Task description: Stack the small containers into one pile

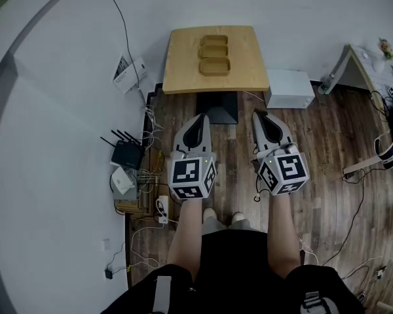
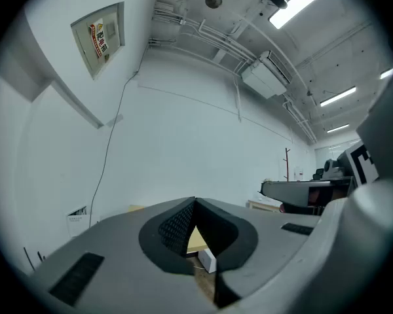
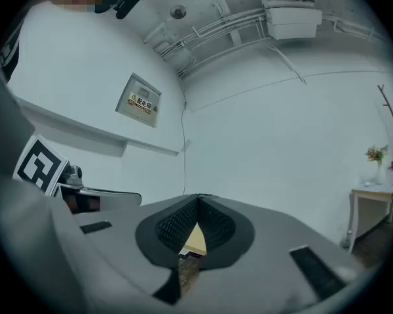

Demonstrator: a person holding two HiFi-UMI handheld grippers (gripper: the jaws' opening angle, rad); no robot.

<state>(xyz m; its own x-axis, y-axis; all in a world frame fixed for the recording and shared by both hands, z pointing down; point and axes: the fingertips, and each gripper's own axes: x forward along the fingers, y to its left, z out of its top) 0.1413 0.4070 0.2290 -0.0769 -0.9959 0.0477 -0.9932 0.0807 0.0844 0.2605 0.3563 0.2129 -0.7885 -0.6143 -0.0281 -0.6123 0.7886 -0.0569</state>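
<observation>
Containers x3 in row on table; L hand-held gripper, R hand-held gripper both closed, empty.

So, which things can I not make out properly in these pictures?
- Three small containers: head view, too small to tell their depth or contents.
- Same containers, both gripper views: hidden behind the shut left gripper and right gripper; only a sliver of the table shows.
- Wall sign: left gripper view, print too small to read.
- Table legs: head view, hidden under the tabletop.
</observation>
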